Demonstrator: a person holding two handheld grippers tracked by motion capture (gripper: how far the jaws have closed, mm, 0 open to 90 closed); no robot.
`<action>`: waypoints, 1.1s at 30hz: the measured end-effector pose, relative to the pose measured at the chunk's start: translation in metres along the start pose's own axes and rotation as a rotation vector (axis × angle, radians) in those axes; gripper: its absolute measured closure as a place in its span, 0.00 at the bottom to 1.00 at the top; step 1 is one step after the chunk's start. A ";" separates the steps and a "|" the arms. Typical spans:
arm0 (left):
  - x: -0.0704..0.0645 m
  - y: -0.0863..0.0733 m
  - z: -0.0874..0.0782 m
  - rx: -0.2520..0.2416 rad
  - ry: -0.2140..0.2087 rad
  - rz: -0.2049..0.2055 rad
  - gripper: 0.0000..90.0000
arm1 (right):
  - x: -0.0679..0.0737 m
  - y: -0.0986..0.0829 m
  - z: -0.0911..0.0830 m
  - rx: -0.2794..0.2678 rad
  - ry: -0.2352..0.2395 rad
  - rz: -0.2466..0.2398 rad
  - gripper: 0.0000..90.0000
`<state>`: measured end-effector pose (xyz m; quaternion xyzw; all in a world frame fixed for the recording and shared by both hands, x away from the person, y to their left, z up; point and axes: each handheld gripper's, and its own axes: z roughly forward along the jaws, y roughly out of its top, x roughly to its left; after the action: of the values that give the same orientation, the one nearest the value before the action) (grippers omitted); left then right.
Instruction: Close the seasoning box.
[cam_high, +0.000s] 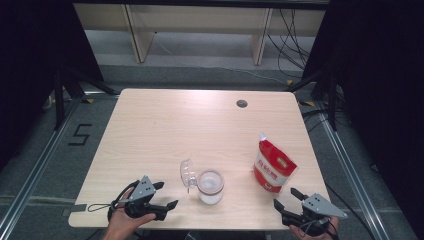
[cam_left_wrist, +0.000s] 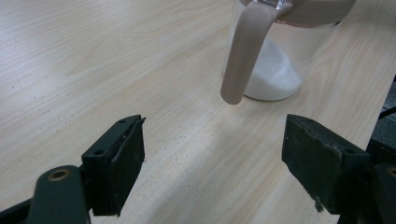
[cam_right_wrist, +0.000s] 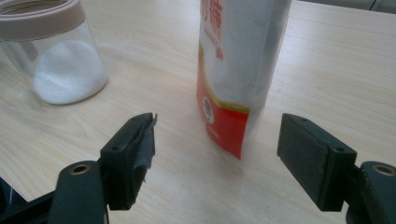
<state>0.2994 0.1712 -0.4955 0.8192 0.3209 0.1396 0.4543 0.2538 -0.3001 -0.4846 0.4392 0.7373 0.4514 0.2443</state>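
soft plastic, the red-and-white pouch (cam_right_wrist: 233, 74) stands just ahead between my right gripper (cam_right_wrist: 215, 154)'s wide-open jaws; likely slippery, saggy, so pinch mid-body. left gripper (cam_left_wrist: 212, 163) gapes empty before the jar (cam_left_wrist: 289, 46).

Worktop (cam_high: 165, 125): pale wood grain, w/ a dark round hole (cam_high: 242, 103) near the far edge. Jar (cam_high: 210, 186): clear glass, beige rim, white grains inside; its flipped-open lid (cam_high: 186, 173) is clear. Pouch (cam_high: 272, 167) near the right edge: red base, white upper part, gold-trimmed label, white cap. Left gripper (cam_high: 166, 195) and right gripper (cam_high: 285, 198): black jaws, grey top plates.
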 end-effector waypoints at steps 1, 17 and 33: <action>0.000 0.000 0.000 0.000 0.000 0.001 0.23 | 0.003 0.000 -0.001 0.012 0.000 0.030 0.32; -0.012 0.013 -0.004 -0.058 -0.031 -0.024 0.62 | -0.003 0.000 0.002 0.005 0.001 -0.020 0.32; -0.023 0.034 -0.002 -0.071 -0.022 0.052 0.99 | -0.002 0.000 0.000 0.005 0.004 -0.023 0.32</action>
<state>0.2943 0.1444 -0.4649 0.8120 0.2894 0.1539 0.4830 0.2549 -0.3022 -0.4850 0.4306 0.7438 0.4476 0.2471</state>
